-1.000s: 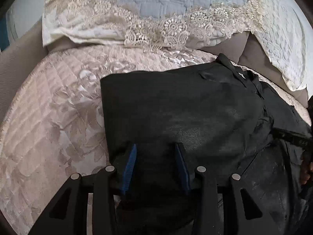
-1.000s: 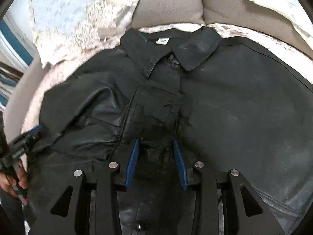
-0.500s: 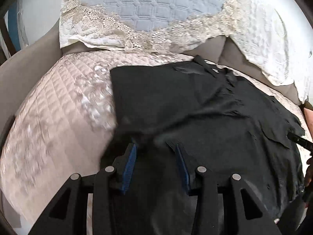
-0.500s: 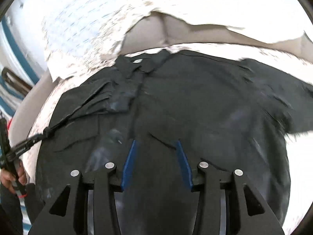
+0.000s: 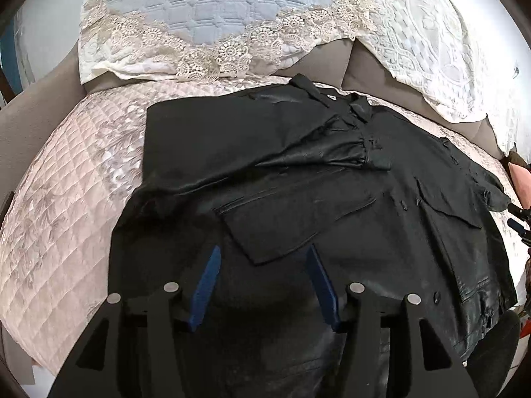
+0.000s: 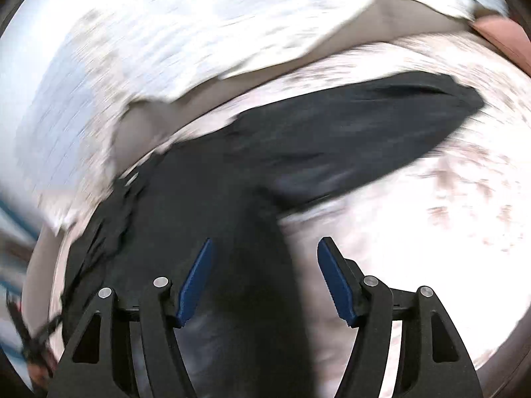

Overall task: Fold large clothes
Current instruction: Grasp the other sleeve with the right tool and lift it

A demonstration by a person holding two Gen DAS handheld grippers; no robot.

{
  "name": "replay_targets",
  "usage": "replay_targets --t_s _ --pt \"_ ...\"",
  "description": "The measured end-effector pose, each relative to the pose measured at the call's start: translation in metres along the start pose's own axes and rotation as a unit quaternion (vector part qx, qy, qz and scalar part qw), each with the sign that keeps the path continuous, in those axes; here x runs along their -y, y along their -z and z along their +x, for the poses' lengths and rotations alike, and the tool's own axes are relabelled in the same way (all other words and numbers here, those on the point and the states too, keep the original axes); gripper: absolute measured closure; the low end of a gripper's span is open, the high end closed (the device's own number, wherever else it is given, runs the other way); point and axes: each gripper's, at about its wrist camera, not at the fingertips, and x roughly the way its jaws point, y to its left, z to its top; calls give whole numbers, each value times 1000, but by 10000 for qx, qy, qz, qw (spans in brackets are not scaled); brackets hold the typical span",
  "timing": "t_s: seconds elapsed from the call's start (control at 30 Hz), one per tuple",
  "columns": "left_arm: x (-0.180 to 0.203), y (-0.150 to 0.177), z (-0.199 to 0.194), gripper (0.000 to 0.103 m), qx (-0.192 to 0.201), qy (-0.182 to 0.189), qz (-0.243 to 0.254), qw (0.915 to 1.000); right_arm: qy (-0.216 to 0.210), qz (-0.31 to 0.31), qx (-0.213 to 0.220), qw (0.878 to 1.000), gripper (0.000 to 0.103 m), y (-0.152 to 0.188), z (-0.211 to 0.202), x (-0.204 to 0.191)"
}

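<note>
Left wrist view: black jacket point(image 5: 332, 179) on quilted bedspread point(image 5: 66, 199) (one sleeve folded across), both hand-held grippers just-opened, empty.

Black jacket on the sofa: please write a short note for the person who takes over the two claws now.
Left claw: open, nothing between the pads, above the lower front of the black jacket; its jaws have just been opening.
Right claw: open, holds nothing, over the jacket's right edge; jaws also just opening. This view is blurred.
Jacket: spread on the quilted cover, collar toward the lace pillows.
Done: one sleeve folded across the chest.
Left: the other sleeve lies stretched out sideways; fold it in, then fold the body.
</note>
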Motion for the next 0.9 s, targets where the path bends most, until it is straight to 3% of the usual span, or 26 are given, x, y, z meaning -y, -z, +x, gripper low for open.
replay_targets --t_s 0.1,0.2,0.43,0.73,0.77,0.83,0.87,0.9 --pt "8 -2 3 44 32 8 27 10000 508 359 111 9980 37 -20 8 41" --pt "13 -4 9 44 3 3 -2 10000 732 758 195 9942 37 -37 17 79" --pt "20 -7 26 44 -180 -62 -76 9998 595 1813 448 9806 37 -73 42 153" --pt "27 -12 37 44 -278 -162 -128 9994 687 1953 607 9764 37 -123 69 182" --pt "27 -13 38 44 -283 -174 -132 9994 757 1907 542 9772 39 -126 70 186" --pt "26 -14 40 44 -282 -178 -148 9993 1104 1707 339 9785 79 -134 69 180" --pt "26 -15 39 44 -276 -169 -162 9993 1012 1704 301 9797 95 -136 67 178" --pt "25 -15 38 44 -258 -152 -180 9994 923 1659 371 9811 97 -138 59 171"
